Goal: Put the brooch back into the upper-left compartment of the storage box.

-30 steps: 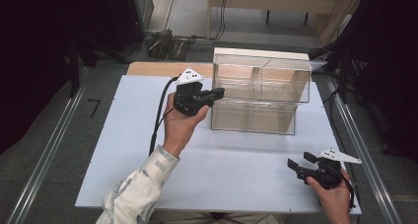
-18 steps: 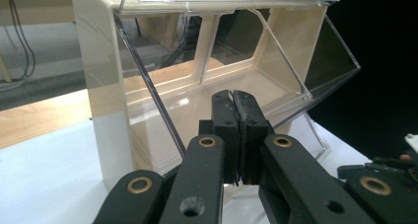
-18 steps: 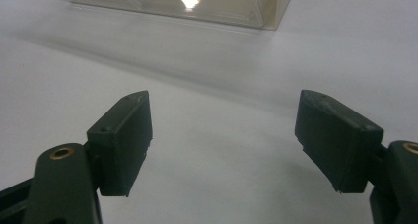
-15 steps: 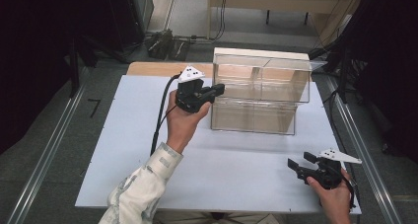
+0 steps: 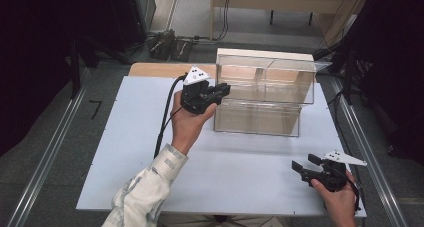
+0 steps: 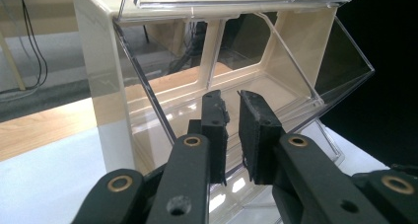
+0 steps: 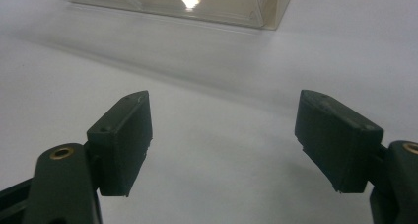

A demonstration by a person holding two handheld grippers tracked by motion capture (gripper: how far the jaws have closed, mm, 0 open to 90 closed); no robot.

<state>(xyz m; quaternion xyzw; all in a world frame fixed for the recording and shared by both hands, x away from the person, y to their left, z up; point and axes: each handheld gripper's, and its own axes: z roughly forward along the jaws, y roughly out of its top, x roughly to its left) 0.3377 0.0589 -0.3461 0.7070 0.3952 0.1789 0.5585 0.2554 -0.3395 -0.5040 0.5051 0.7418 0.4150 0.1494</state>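
High view: your left gripper [image 5: 223,90] sits at the upper left front edge of the clear two-tier bin [image 5: 265,92], while your right gripper [image 5: 304,163] rests near the table's [image 5: 125,152] front right corner, well apart from the bin, with bare white surface between them. Left gripper view: the jaws stand nearly together with a narrow gap, pointed at the tilted clear drawer front [image 6: 236,81]; whether they pinch its edge you cannot tell. Both tiers look empty. Right gripper view: your jaws are spread wide above the table. A grey floor and metal rails [image 5: 47,157] flank the table.
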